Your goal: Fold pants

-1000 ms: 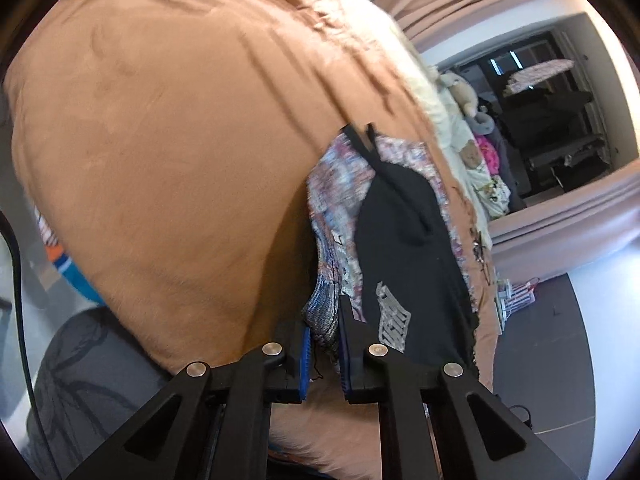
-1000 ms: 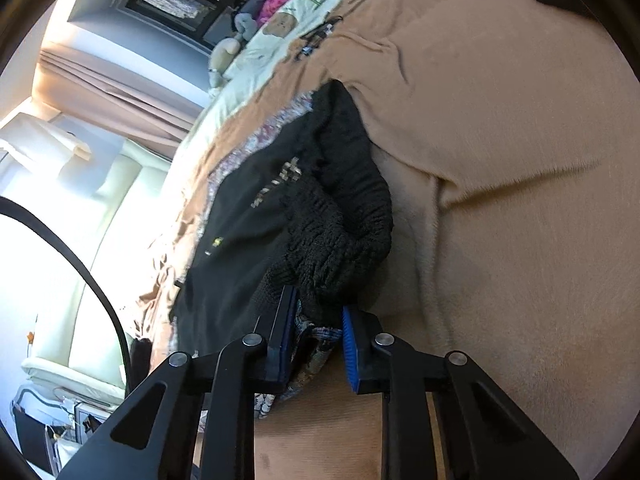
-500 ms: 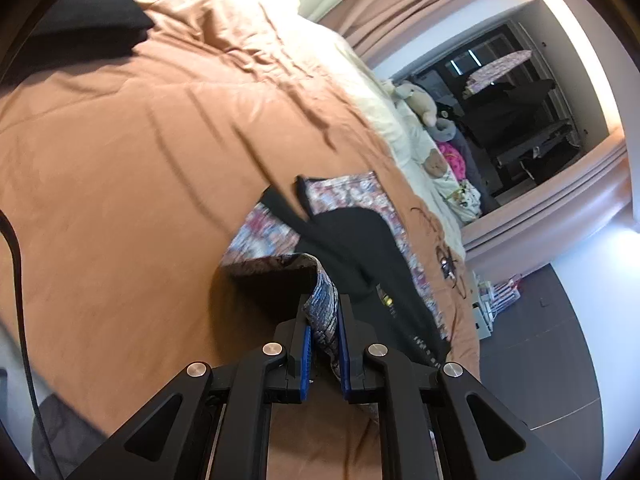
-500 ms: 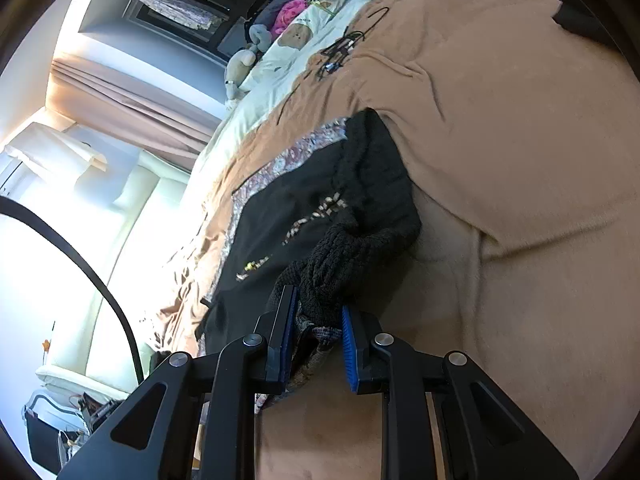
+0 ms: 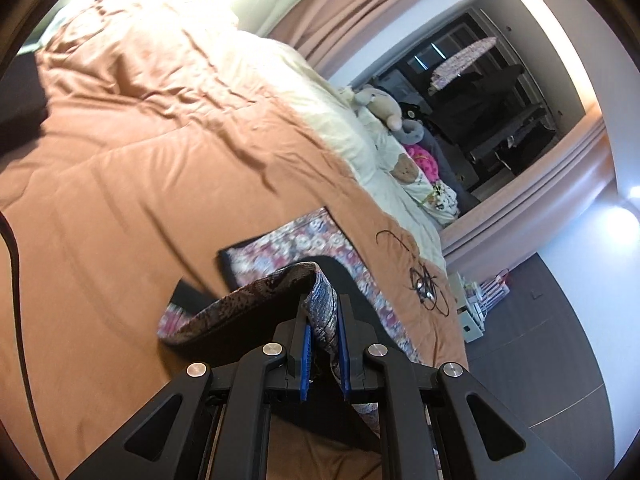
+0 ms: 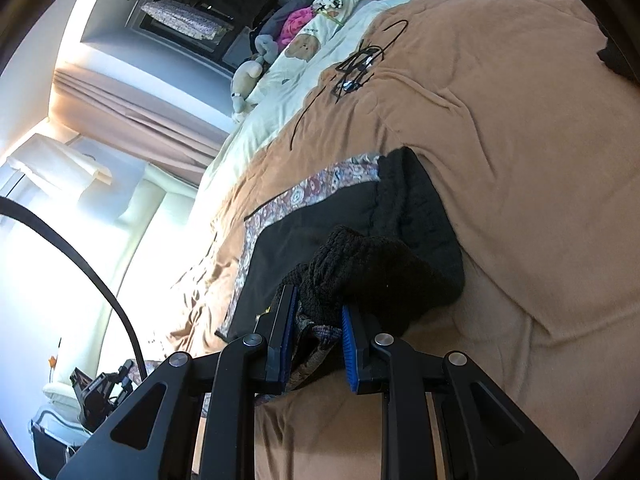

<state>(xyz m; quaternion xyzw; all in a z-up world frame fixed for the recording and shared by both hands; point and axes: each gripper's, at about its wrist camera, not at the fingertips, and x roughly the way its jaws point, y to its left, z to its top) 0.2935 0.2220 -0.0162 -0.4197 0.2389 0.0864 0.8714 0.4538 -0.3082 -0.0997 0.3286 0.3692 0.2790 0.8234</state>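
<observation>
The pants (image 5: 288,248) are patterned pink and grey with a black inner side, and lie on the brown bedspread (image 5: 132,184). My left gripper (image 5: 323,320) is shut on a patterned edge of the pants and holds it lifted, so the cloth curls over in an arc. In the right wrist view my right gripper (image 6: 316,312) is shut on the pants (image 6: 320,216) at the bunched black ribbed waistband (image 6: 372,272). The cloth under both grippers is hidden.
A tangled black cable (image 6: 356,64) lies on the bedspread (image 6: 500,128) beyond the pants. Plush toys (image 5: 384,104) and a cream blanket (image 5: 320,112) sit along the far side. A dark cloth (image 5: 20,108) lies at the left. The floor (image 5: 560,360) is at the right.
Both grippers have lifted and carried their held edges of the pants forward over the cloth lying on the bed. More of the bed and room has come into view.
</observation>
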